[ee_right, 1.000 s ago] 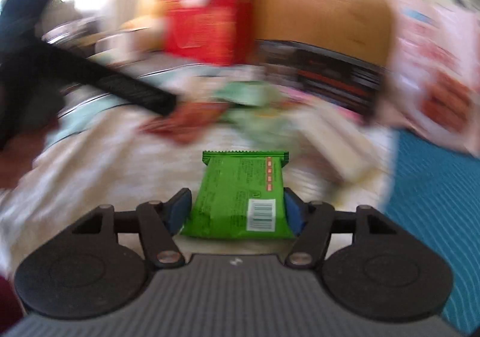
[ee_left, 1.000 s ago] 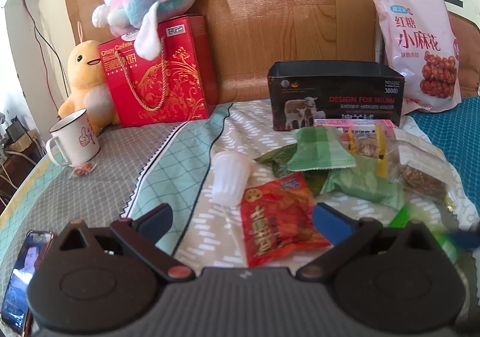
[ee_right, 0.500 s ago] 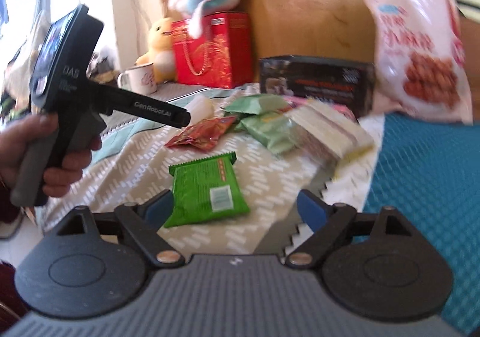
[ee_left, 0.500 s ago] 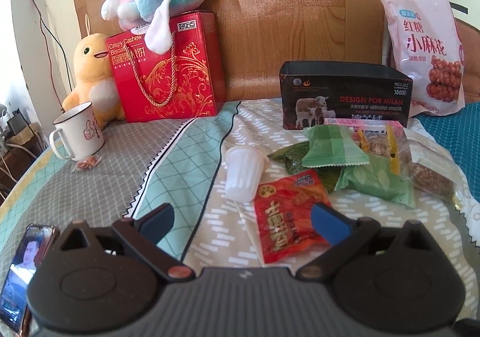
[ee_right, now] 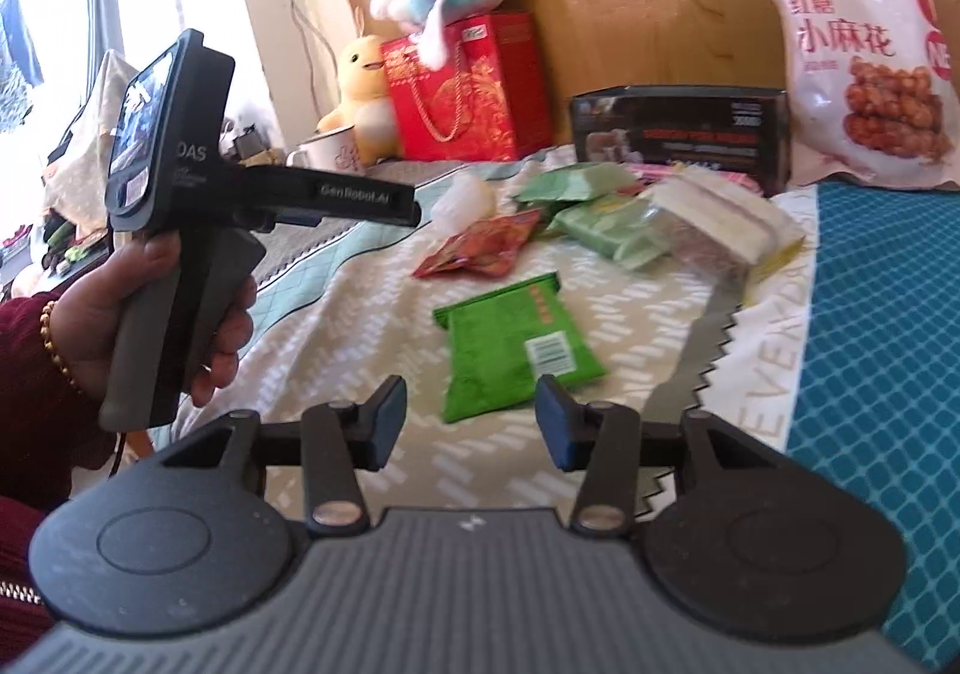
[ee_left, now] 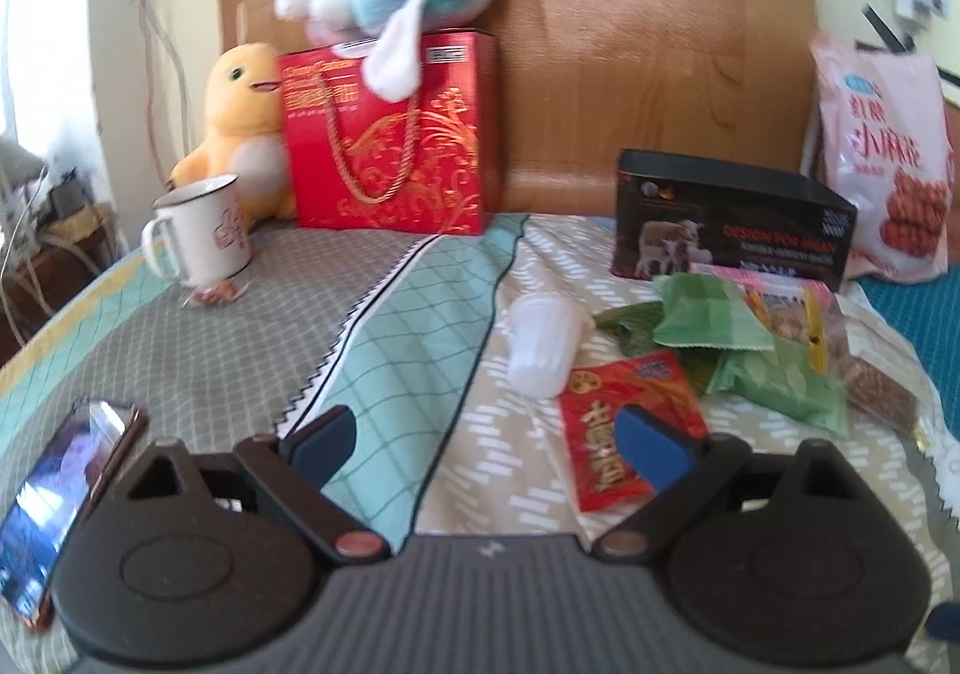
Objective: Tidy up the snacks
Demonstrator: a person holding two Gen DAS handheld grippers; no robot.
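Right gripper (ee_right: 468, 419) stands released above green snack packet (ee_right: 516, 344) lying apart on the bed (ee_right: 360, 314); left gripper (ee_left: 486, 434) likewise released, near red packet (ee_left: 624, 422), holding nothing.

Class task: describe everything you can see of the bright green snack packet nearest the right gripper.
The green packet is a flat, glossy foil-like pouch with crimped serrated ends, a white barcode label and a small red strip of print. It lies flat and skewed on the patterned cloth, apart from the other snacks, just beyond the open right gripper, which does not touch it.
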